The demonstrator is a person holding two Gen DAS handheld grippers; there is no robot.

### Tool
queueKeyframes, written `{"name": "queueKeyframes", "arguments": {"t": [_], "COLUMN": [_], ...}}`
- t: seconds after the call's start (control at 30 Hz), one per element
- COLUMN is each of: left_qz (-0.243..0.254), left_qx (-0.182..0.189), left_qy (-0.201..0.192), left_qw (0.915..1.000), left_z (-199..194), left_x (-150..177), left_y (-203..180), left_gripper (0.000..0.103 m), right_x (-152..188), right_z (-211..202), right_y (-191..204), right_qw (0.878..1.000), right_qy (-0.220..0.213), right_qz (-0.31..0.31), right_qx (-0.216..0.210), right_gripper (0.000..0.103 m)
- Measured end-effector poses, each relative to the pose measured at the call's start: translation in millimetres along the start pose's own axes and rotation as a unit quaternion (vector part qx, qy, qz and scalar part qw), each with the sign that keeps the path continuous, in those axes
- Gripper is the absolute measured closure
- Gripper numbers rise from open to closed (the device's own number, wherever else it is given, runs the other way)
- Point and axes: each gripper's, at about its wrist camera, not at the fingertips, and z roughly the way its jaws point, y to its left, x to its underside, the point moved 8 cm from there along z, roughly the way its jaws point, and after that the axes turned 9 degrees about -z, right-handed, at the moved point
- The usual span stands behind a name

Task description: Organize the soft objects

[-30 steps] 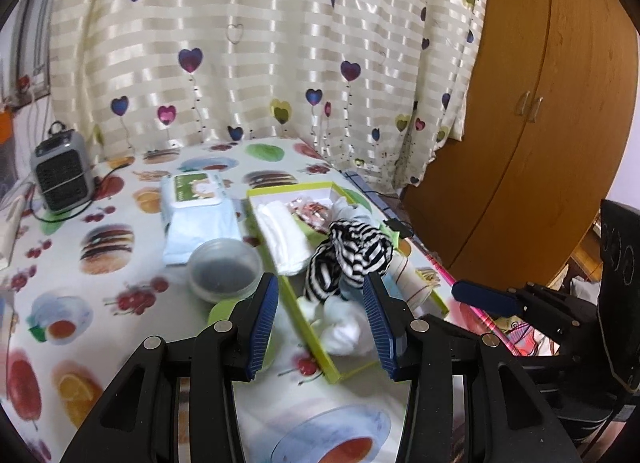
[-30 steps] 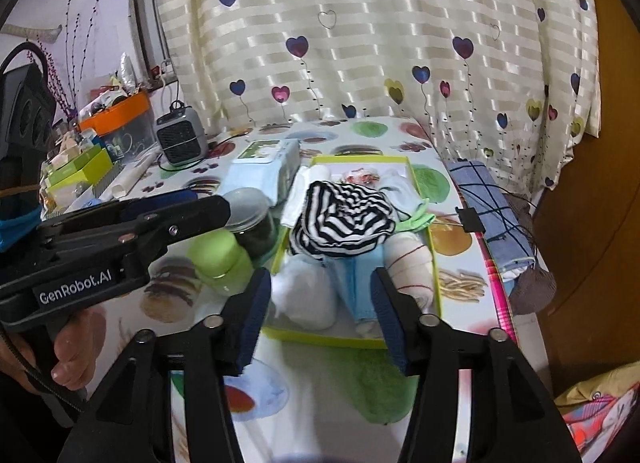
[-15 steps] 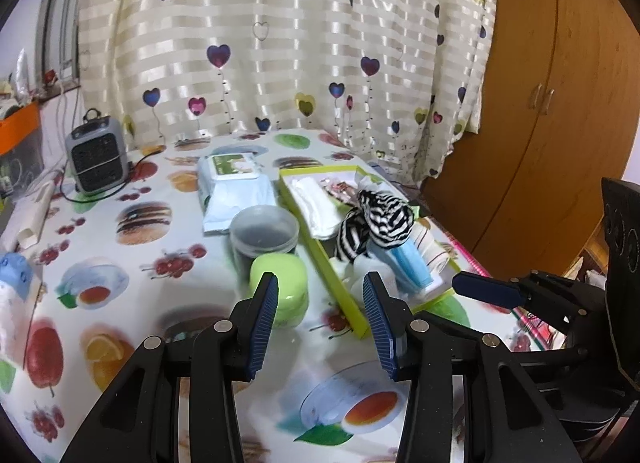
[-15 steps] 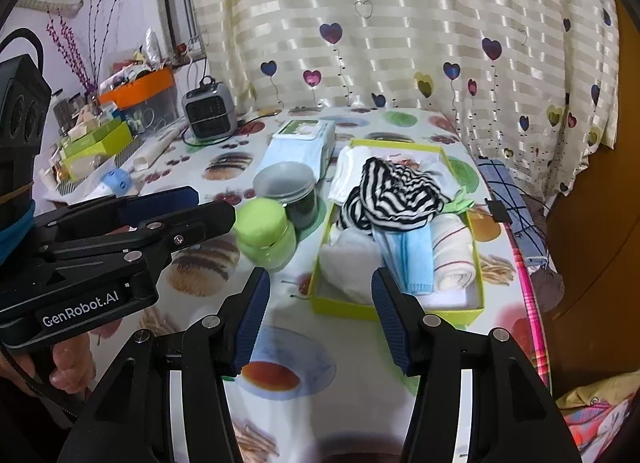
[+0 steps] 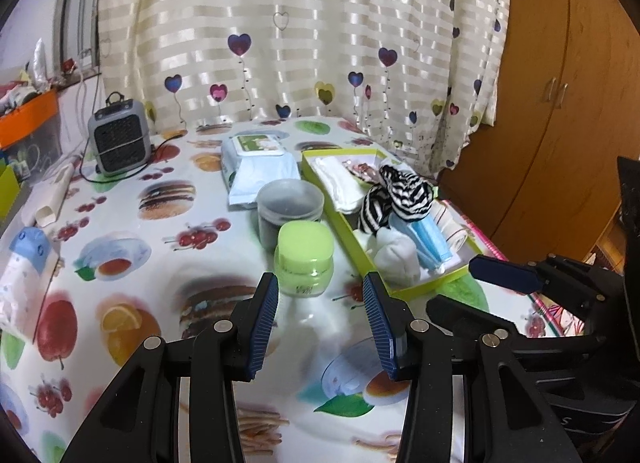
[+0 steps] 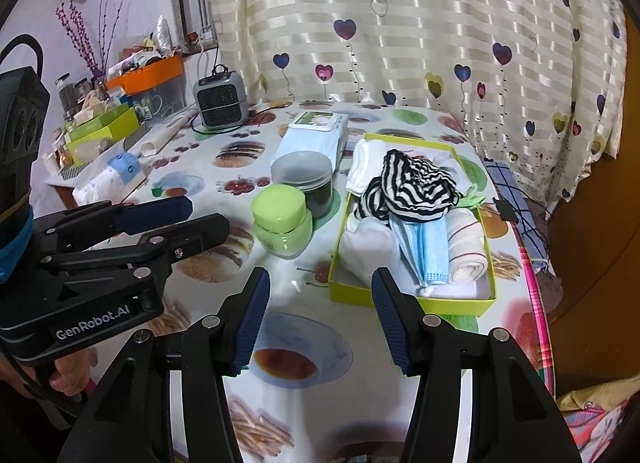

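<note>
A lime-green box (image 5: 424, 288) (image 6: 400, 303) sits on the fruit-print table, right of centre. In it lie a black-and-white striped cloth (image 5: 404, 195) (image 6: 412, 187), blue face masks (image 5: 430, 241) (image 6: 424, 247), a rolled cream towel (image 5: 452, 231) (image 6: 466, 247) and white cloths (image 5: 396, 253) (image 6: 366, 247). My left gripper (image 5: 319, 283) hangs open and empty above the table, short of the box. To its right, my right gripper (image 6: 321, 275) is also open and empty, just before the box's near rim. Each gripper shows in the other's view.
A green jar (image 5: 306, 255) (image 6: 282, 223) and a dark jar with a grey lid (image 5: 290, 203) stand just left of the box. Behind them are a wipes pack (image 5: 260, 167) and a small heater (image 5: 118, 137). A wooden wardrobe (image 5: 560, 103) stands at the right.
Both grippers have drawn back from the box, which now looks smaller and farther away. More of the table shows. The jaws keep the same width and hold nothing.
</note>
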Motion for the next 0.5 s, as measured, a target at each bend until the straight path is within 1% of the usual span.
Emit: {"name": "queueKeyframes", "arguments": {"t": [0.17,0.37,0.5], "left_qz": [-0.005,-0.008,-0.010], "left_qx": [-0.005,-0.008,-0.011], "left_qy": [0.007,0.020,0.031], "left_qw": [0.9999,0.9997,0.9994], "left_z": [3,10,18], "left_x": [7,16,22], "left_y": [5,7,8], "left_gripper": [0.060,0.060,0.060], "right_x": [4,17,22], "right_z": [1,16,20], "right_y": [3,6,2], "right_qw": [1.000,0.999,0.999], "right_qy": [-0.002,0.024,0.031], "right_qz": [0.004,0.012,0.020], "right_qx": [-0.007,-0.017,-0.007], "right_gripper": [0.049,0.049,0.049]}}
